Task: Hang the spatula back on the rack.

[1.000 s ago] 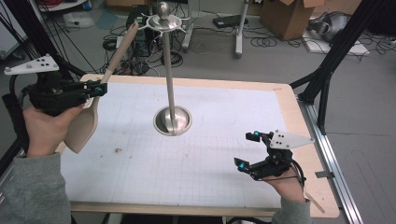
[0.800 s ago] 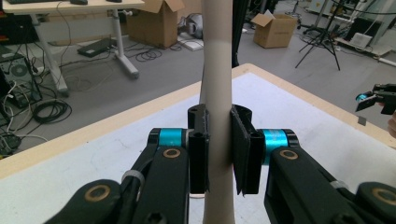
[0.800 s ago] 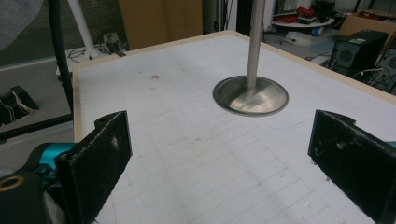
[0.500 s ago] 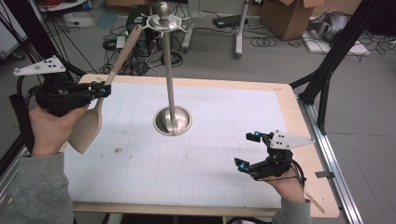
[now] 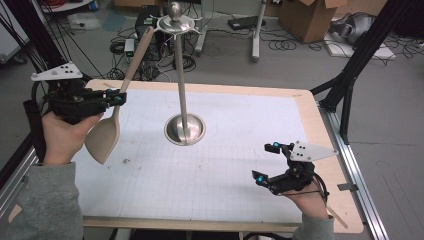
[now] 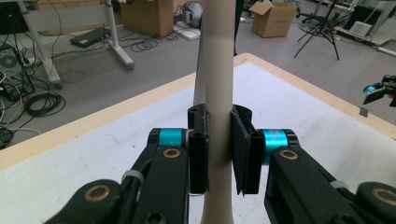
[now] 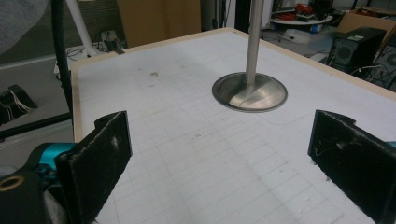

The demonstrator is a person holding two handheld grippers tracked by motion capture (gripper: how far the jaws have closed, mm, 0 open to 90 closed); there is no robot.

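Overhead camera: my left gripper (image 5: 119,97) lifts the wooden spoon (image 5: 111,127), handle tip near the stand (image 5: 183,95) top for hanging. Left gripper view: pads (image 6: 244,156) clamp the handle. Right gripper view: right gripper (image 7: 219,154) wide open, empty, idle.

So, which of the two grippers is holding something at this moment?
The left gripper: its jaws are closed on the handle of the wooden spoon, lifted off the table. The right gripper stands open and empty.
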